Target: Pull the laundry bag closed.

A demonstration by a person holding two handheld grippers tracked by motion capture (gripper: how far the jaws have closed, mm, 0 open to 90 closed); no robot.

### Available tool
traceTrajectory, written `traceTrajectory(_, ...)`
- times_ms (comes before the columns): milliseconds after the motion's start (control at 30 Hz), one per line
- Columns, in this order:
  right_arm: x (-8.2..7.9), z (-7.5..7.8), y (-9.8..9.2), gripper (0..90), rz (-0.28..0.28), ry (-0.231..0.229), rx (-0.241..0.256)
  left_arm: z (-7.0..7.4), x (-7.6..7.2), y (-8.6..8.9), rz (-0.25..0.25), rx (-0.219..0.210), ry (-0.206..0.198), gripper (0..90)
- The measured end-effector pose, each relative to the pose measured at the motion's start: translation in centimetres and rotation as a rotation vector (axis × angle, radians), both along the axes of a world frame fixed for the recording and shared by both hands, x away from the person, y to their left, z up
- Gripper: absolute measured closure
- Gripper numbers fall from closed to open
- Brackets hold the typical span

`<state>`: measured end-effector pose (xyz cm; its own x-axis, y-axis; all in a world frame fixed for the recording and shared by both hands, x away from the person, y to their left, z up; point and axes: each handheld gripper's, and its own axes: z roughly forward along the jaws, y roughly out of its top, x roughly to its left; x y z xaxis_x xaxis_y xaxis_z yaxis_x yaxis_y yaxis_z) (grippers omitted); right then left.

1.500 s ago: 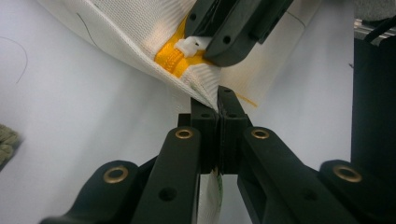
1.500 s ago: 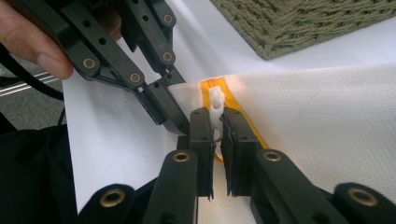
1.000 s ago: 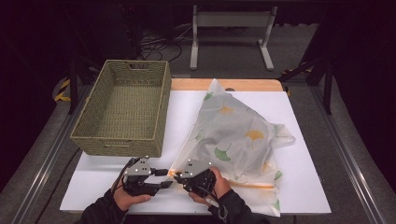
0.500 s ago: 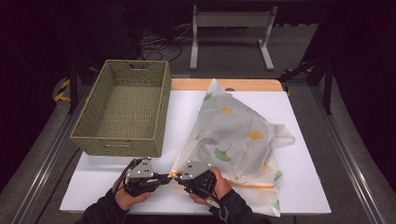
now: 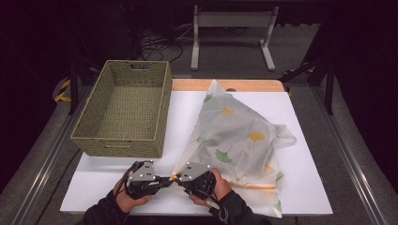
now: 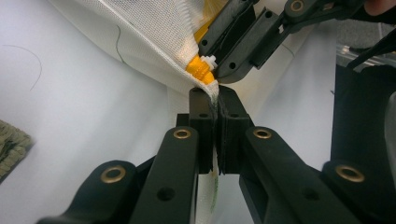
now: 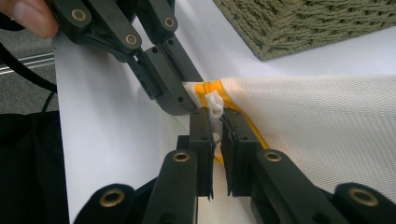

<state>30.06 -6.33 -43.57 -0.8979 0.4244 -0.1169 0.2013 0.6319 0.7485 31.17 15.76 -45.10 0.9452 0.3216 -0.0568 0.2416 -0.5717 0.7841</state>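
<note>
A white mesh bag (image 5: 239, 136) printed with green and yellow leaves lies on the white table top (image 5: 309, 183). Its near left corner carries an orange zipper (image 6: 198, 72). My left gripper (image 6: 215, 95) is shut on the mesh corner just past the zipper's end. My right gripper (image 7: 215, 116) is shut on the white zipper pull (image 7: 215, 103). The two grippers meet tip to tip at that corner, the left gripper (image 5: 165, 181) on the left and the right gripper (image 5: 178, 178) beside it. The mesh (image 7: 327, 121) stretches away to the right in the right gripper view.
A woven olive basket (image 5: 124, 110) stands empty on the left, just beyond the grippers, and its corner (image 7: 299, 23) is near in the right gripper view. A wooden strip (image 5: 187, 85) edges the table's far side. A metal stand (image 5: 232, 28) is on the floor behind.
</note>
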Motion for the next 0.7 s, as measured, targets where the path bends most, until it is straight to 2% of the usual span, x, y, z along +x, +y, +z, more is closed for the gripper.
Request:
traceTrajectory(400,-0.1,0.2,0.1,84.4,0.002,-0.016,0.005,0.6,0.0,0.6,0.021,0.002,-0.018,86.8)
traceTrajectory(700,0.1,0.2,0.1,84.6,-0.013,-0.021,-0.014,1.4,-0.1,1.4,0.067,-0.021,-0.052,87.1)
